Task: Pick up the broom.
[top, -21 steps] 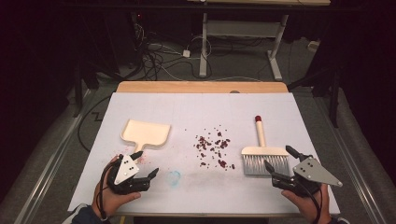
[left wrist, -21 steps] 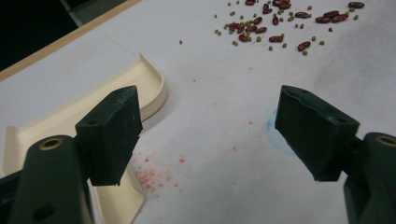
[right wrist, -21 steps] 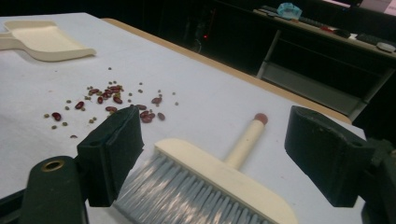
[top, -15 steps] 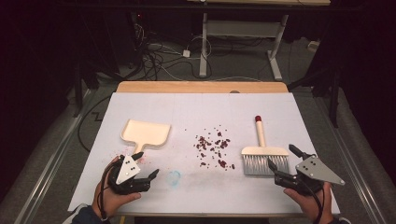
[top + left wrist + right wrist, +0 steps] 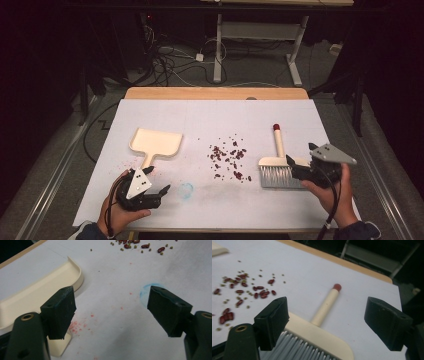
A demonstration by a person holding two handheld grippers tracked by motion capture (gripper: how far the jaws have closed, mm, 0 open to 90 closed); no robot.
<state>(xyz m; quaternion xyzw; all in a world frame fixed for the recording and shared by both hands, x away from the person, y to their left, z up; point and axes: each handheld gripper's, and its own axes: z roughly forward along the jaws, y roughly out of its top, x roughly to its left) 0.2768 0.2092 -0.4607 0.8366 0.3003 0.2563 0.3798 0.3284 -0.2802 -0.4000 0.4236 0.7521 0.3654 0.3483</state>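
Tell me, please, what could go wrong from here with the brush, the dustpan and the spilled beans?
The right tongs, open, sit at the brush head, not its handle; a grip there may twist or slip. The beans lie loosely scattered right beside the bristles, so a clumsy lift could flick them further. The left tongs, open, have one jaw over the dustpan handle; closing off-centre could push it away.

A lab (dark): tangled floor cables (image 5: 165, 60), paper-covered table (image 5: 210, 115), bare desk frame (image 5: 255, 40).
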